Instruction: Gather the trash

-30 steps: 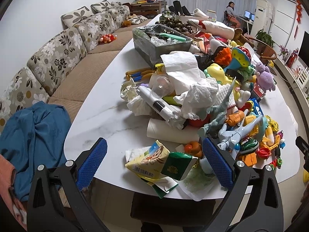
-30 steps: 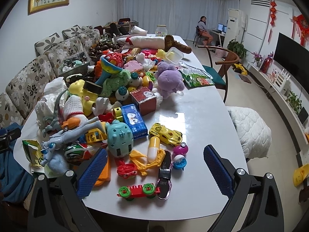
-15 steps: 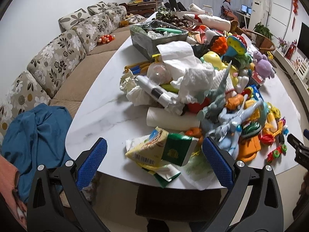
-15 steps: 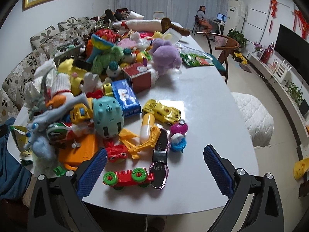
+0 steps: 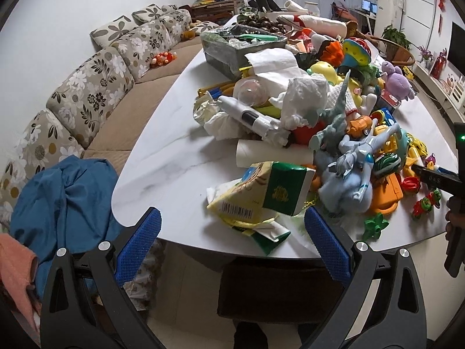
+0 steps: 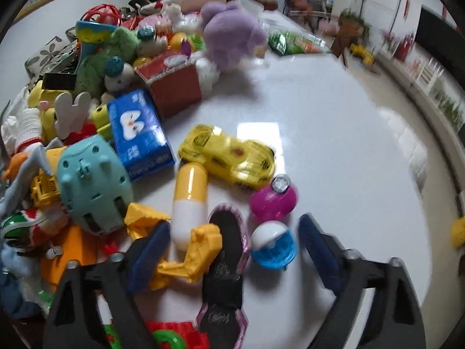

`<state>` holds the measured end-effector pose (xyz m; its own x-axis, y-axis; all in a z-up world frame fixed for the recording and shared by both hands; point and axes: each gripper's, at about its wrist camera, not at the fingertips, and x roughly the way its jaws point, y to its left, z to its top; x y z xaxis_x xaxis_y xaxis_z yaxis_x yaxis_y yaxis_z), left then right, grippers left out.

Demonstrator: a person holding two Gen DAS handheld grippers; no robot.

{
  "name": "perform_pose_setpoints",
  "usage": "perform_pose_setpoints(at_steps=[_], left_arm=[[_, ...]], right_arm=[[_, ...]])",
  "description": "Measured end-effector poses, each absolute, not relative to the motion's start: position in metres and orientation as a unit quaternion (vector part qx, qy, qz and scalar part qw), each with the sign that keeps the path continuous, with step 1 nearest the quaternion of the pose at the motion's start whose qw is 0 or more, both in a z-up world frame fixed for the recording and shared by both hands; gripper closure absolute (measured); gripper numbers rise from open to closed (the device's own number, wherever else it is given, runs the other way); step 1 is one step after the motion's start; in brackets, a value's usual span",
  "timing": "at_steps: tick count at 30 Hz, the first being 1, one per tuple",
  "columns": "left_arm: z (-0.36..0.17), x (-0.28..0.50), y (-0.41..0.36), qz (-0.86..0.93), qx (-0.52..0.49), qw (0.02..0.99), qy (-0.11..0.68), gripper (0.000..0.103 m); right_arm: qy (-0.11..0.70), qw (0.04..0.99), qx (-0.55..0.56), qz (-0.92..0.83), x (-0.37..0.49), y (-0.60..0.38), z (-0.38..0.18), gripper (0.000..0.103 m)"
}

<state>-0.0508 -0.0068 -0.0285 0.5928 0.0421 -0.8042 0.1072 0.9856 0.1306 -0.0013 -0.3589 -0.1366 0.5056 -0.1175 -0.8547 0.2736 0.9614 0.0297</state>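
Observation:
In the left wrist view my left gripper (image 5: pixel 232 241) is open and empty, just off the near edge of the white table (image 5: pixel 168 157). In front of it lie a yellow snack wrapper (image 5: pixel 241 197) and a green carton (image 5: pixel 286 187). Behind them are a paper roll (image 5: pixel 261 152), crumpled tissues (image 5: pixel 302 99) and a white tube (image 5: pixel 250 115). In the right wrist view my right gripper (image 6: pixel 234 242) is open, low over the table, with a yellow-white capsule (image 6: pixel 189 200), a yellow toy piece (image 6: pixel 197 253), a black toy shoe (image 6: pixel 226 261) and a blue-white ball (image 6: pixel 273 244) between its fingers.
A pile of toys covers the table: a yellow car (image 6: pixel 229 152), a teal toy (image 6: pixel 93 183), a blue tissue pack (image 6: pixel 138 128), a purple plush (image 6: pixel 229 35). A grey bin with trash (image 5: pixel 238 49) stands further back. A sofa (image 5: pixel 96 93) with blue cloth (image 5: pixel 64 200) runs along the left.
My right gripper has moved forward and down over the table, closing in on the small toys. My left gripper has moved slightly closer to the wrapper and carton.

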Motion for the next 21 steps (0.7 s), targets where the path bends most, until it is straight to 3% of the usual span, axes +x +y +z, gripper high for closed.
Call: perform_pose_setpoints(at_steps=[2,4,5,21], left_arm=[[-0.031,-0.052,-0.004,-0.015,0.077,0.889,0.451,0.006],[-0.034,-0.052,-0.002,-0.014,0.071,0.889,0.452,0.006],[-0.036,-0.053,-0.001,-0.014,0.067,0.889,0.452,0.006],[-0.083,-0.023,-0.016,-0.035,0.073,0.898,0.433,0.007]], right_arm=[[0.475,0.871,0.076,-0.097,-0.003,-0.354,-0.134,0.062],[0.477,0.872,0.073,-0.083,-0.004,-0.349,-0.133,0.065],[0.474,0.874,0.073,-0.079,-0.004,-0.348,-0.132,0.079],[0.402,0.913,0.048,-0.038,-0.009,-0.349,-0.067,0.079]])
